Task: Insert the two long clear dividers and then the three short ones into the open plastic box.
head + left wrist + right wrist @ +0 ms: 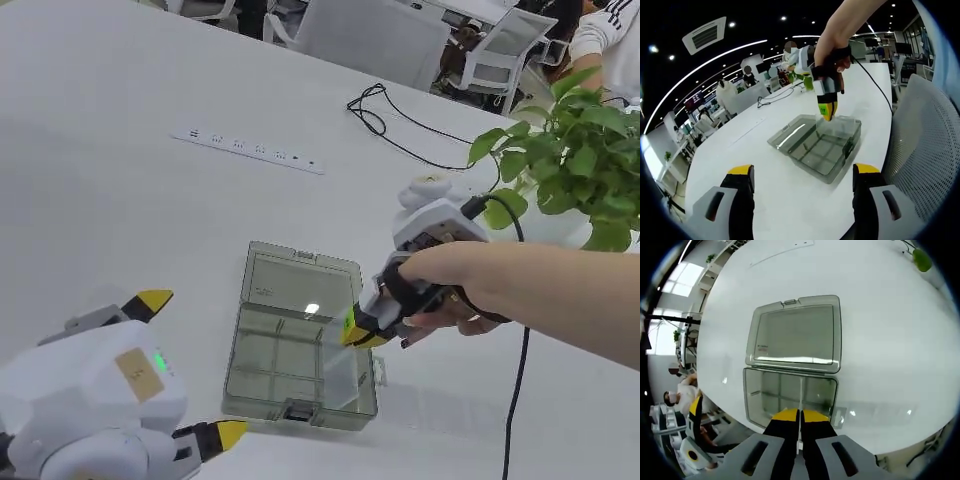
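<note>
The open clear plastic box (233,352) (812,169) (745,395) lies on the white table with its lid (305,283) (795,332) folded flat behind it. Clear partitions stand inside the base. My right gripper (356,333) (800,418), held in a hand, is shut on a clear divider (344,376) (801,390) that hangs upright into the right part of the box; the left gripper view sees this gripper (826,107) over the box. My left gripper (190,368) (804,172) stands open and holds nothing, near the front left of the box.
A white power strip (250,150) lies further back, a black cable (400,125) behind it. A potted green plant (580,150) and a small white round object (430,185) stand at the right. Chairs and a person are beyond the table's far edge.
</note>
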{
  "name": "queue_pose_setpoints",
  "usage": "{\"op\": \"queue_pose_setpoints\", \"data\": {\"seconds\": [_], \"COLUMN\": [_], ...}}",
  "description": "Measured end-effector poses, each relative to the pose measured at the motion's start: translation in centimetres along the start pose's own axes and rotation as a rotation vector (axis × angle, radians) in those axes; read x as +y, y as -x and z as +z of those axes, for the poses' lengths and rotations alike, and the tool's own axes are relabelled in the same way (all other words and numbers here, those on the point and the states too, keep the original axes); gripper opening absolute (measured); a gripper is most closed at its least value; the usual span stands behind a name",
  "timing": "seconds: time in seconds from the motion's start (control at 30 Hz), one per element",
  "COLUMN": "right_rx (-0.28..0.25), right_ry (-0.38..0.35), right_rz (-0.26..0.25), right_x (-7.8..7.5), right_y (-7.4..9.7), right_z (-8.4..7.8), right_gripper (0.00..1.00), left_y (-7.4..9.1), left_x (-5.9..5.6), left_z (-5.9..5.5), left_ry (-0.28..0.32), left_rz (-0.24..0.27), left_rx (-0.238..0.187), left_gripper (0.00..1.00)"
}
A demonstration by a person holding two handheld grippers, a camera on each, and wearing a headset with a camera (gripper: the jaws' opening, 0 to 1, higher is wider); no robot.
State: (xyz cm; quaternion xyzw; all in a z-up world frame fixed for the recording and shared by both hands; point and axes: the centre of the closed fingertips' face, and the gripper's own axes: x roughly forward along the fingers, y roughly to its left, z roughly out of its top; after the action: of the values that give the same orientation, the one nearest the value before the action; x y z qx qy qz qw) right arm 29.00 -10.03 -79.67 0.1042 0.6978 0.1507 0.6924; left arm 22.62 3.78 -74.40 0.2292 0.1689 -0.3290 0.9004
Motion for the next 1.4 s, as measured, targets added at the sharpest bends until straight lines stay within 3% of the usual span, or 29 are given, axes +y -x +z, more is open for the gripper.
{"op": "queue_pose_setpoints", "data": {"seconds": [0.47,1.4], "right_rx": [0.002,0.014], "right_ry": [0.016,0.137], "right_rz": [-0.009,-0.134], "right_x": [0.3,0.7], "right_y": [-0.1,-1.9], "right_z": [-0.3,0.1], "right_gripper": [0.02,0.03], "left_y": [0.0,0.2], "left_x": [0.0,0.5], "left_z": [-0.1,-0.2], "left_ry": [0.001,0.023], "left_rz": [-0.003,0.008], "left_rx": [0.001,-0.005], "left_gripper": [0.81,0.8]}}
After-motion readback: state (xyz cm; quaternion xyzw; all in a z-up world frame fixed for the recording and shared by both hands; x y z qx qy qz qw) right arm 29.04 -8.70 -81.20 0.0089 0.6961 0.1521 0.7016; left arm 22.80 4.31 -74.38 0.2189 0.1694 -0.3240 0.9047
